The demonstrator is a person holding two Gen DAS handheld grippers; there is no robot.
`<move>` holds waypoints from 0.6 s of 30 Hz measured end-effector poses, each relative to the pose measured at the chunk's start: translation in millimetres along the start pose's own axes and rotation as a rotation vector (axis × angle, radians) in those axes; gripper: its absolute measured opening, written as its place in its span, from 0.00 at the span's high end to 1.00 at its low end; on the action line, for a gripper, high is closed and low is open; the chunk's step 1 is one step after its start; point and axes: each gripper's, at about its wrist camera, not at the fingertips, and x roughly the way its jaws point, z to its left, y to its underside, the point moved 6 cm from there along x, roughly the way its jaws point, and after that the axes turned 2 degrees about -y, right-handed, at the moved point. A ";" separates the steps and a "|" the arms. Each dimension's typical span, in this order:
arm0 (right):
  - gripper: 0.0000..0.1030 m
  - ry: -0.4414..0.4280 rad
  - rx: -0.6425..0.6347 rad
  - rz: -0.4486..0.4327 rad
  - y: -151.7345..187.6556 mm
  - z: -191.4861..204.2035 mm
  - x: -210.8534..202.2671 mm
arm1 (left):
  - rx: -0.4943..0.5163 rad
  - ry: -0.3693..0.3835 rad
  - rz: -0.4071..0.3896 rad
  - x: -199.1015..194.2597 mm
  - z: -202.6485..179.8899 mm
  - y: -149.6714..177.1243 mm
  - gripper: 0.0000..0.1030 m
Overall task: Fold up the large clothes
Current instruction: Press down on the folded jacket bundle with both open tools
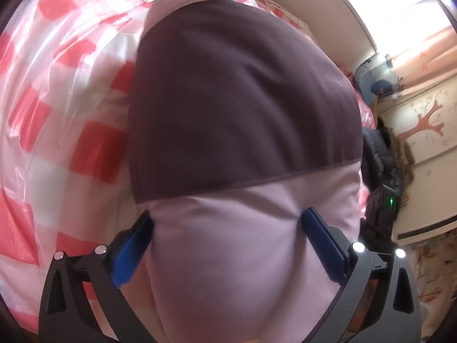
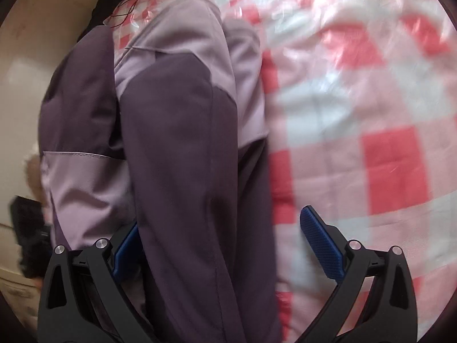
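- Bed cover (image 1: 57, 114), checked red, pink and white with a shiny clear sheet over it, fills most of both views.
- Jacket (image 1: 242, 100) lies on the cover. It is dark purple with pale lilac parts.
- On the left wrist view, a wide dark panel sits on top and a pale lilac panel comes down toward the camera, with a stitched seam between them.
- On the right wrist view, a long dark sleeve (image 2: 182, 171) runs up the middle, with lilac parts beside it and the checked cover to its right.
- Wall (image 1: 328, 14), cream in colour, runs along the far edge of the bed.
- Cupboard (image 1: 422, 125) with a red tree picture stands at the right of the left view.
- Dark coat (image 1: 380, 154) hangs or lies near that cupboard; I cannot tell which.
- Left gripper (image 1: 225, 228) is spread wide, with lilac cloth bulging between its blue pads (image 1: 322, 243). The pads touch the cloth at its sides.
- Right gripper (image 2: 220, 243) is spread wide too. The dark sleeve lies between its pads (image 2: 320, 240); the right pad is clear of the cloth, over the cover.
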 end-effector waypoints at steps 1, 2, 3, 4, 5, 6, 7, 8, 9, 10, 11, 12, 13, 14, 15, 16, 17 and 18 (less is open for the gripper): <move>0.06 -0.018 0.016 -0.004 0.9 -5.1 -0.8 | 0.033 0.005 -0.002 -2.0 -9.6 0.9 0.05; 0.06 -0.014 0.019 -0.022 4.0 -9.1 -6.1 | 0.106 -0.009 -0.002 -2.9 -24.4 2.3 0.05; 0.06 -0.005 0.019 -0.040 6.8 -11.8 -11.6 | 0.157 -0.025 0.000 -2.6 -34.8 3.9 0.05; 0.06 0.009 0.022 -0.066 11.2 -15.6 -19.7 | 0.209 -0.034 0.006 -2.0 -48.0 6.4 0.05; 0.06 0.015 0.028 -0.089 15.4 -19.4 -27.5 | 0.247 -0.036 0.014 -0.4 -59.5 8.6 0.05; 0.06 0.019 0.040 -0.109 19.7 -24.4 -35.2 | 0.267 -0.039 0.024 2.6 -65.9 9.3 0.05; 0.06 0.028 0.047 -0.124 21.8 -29.1 -40.9 | 0.277 -0.048 0.042 9.0 -70.4 10.3 0.05; 0.06 0.040 0.048 -0.132 22.7 -33.1 -44.5 | 0.277 -0.077 0.067 18.9 -73.0 12.8 0.05; 0.06 0.048 0.048 -0.129 22.9 -37.4 -47.1 | 0.273 -0.100 0.076 22.5 -73.7 16.1 0.05; 0.06 0.050 0.046 -0.125 21.4 -37.2 -49.6 | 0.263 -0.101 0.072 22.8 -72.5 15.1 0.05; 0.06 0.055 0.040 -0.131 20.5 -37.1 -54.1 | 0.237 -0.076 0.068 19.9 -68.5 12.5 0.05; 0.06 0.074 0.025 -0.142 18.9 -34.2 -58.9 | 0.200 -0.050 0.070 18.8 -62.0 10.0 0.05; 0.06 0.091 0.007 -0.136 17.7 -28.8 -56.4 | 0.167 -0.024 0.074 20.0 -56.1 10.2 0.05; 0.06 0.083 0.001 -0.112 16.4 -22.4 -46.4 | 0.153 -0.014 0.075 20.4 -50.9 10.8 0.05; 0.06 0.052 0.008 -0.091 15.0 -17.0 -35.7 | 0.166 -0.030 0.066 20.6 -48.8 12.0 0.05; 0.06 0.004 0.013 -0.076 14.3 -8.4 -23.8 | 0.179 -0.040 0.056 16.1 -49.5 13.0 0.05; 0.06 -0.041 -0.001 -0.059 14.3 7.2 -10.0 | 0.185 -0.045 0.046 9.4 -49.3 12.4 0.05; 0.06 -0.055 -0.014 -0.050 14.7 19.3 -2.6 | 0.192 -0.072 0.022 -1.9 -45.6 10.5 0.05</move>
